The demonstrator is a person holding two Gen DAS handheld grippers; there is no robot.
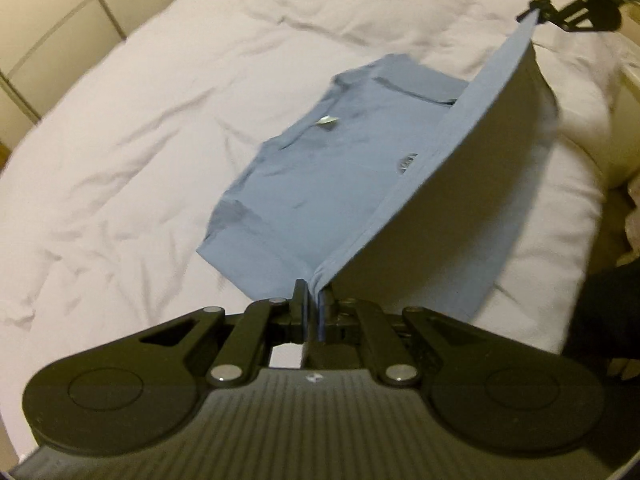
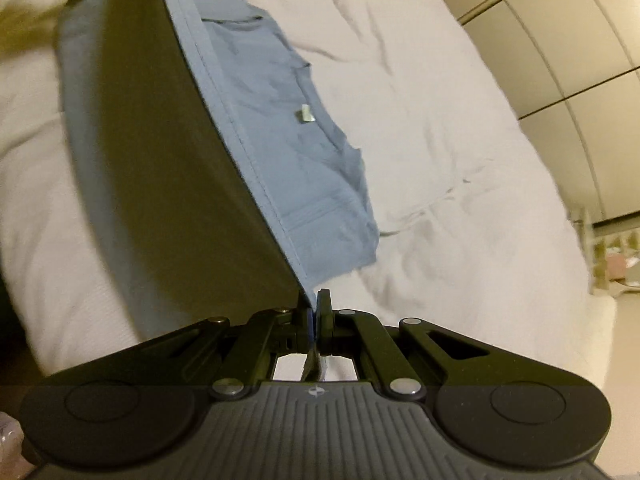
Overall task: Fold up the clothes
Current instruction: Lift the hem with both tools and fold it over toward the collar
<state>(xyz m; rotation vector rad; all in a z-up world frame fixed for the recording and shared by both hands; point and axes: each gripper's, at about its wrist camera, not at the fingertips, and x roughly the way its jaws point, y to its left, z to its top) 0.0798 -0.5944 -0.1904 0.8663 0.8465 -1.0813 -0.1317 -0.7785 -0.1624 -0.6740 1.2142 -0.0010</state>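
A blue shirt (image 1: pixel 320 184) is lying on a white bed (image 1: pixel 140 128), and its hem (image 1: pixel 460 128) is being lifted clear of the bed in a taut band between the two grippers. The left gripper (image 1: pixel 314 292) is pinching one corner of that hem, its jaws pressed together on the cloth. The right gripper (image 1: pixel 536 8) is gripping the far corner, seen in the left view at the top edge, above the bed. In the right wrist view the right gripper (image 2: pixel 314 300) is showing its jaws closed on the shirt (image 2: pixel 280 140) fabric, with the hem (image 2: pixel 224 104) running up and away from it. The rest of the shirt is resting flat on the bed (image 2: pixel 440 140), collar end farthest from the raised hem, with a small pale tag (image 1: pixel 328 121) showing near the neck. The underside of the raised cloth is sitting in shadow. Pale cupboard doors (image 2: pixel 568 60) are standing beyond the bed.
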